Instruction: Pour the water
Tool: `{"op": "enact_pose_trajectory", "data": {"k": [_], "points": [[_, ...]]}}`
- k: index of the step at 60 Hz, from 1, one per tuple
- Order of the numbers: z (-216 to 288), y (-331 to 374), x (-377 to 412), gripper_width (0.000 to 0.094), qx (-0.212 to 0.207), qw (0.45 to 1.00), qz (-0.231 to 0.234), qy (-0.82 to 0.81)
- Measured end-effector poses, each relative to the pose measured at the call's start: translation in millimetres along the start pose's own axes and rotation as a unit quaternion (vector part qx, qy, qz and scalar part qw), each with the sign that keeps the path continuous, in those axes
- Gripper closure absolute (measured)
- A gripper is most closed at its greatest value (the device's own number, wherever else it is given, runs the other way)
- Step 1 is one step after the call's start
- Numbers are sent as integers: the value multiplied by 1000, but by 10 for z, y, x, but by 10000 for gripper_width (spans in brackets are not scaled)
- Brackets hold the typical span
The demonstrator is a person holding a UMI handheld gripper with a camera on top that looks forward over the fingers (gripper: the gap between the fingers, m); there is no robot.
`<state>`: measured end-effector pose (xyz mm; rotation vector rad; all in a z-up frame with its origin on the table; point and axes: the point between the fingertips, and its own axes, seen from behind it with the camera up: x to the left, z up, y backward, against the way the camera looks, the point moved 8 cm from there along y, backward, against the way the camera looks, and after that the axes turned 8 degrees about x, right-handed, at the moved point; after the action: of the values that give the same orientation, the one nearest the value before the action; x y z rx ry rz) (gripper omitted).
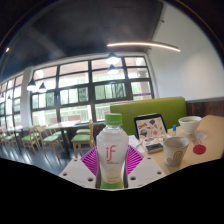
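Note:
A plastic bottle with a pale green cap and a white label with pink "if" lettering stands upright between my fingers. My gripper is shut on the bottle, the pink pads pressing both its sides. The bottle is lifted above the table. A grey cup stands on the light wooden table to the right of the bottle, beyond my right finger. A white bowl stands farther back on the table.
A tablet or framed picture leans at the table's back, with a dark flat object in front of it. A green sofa back is behind the table. Tables and chairs stand at the left by large windows.

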<state>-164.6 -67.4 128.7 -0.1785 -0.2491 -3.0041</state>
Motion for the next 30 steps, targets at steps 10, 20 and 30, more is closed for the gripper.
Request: {"op": "enact_pose_trajectory", "data": {"k": [10,20,30], "points": [[442,-297,-680,632,-43,957,34,-286],[371,-562,-1383,636,-53,807,43,-587],[259,-709,-1459,633,-14,649,115,-752]]}}
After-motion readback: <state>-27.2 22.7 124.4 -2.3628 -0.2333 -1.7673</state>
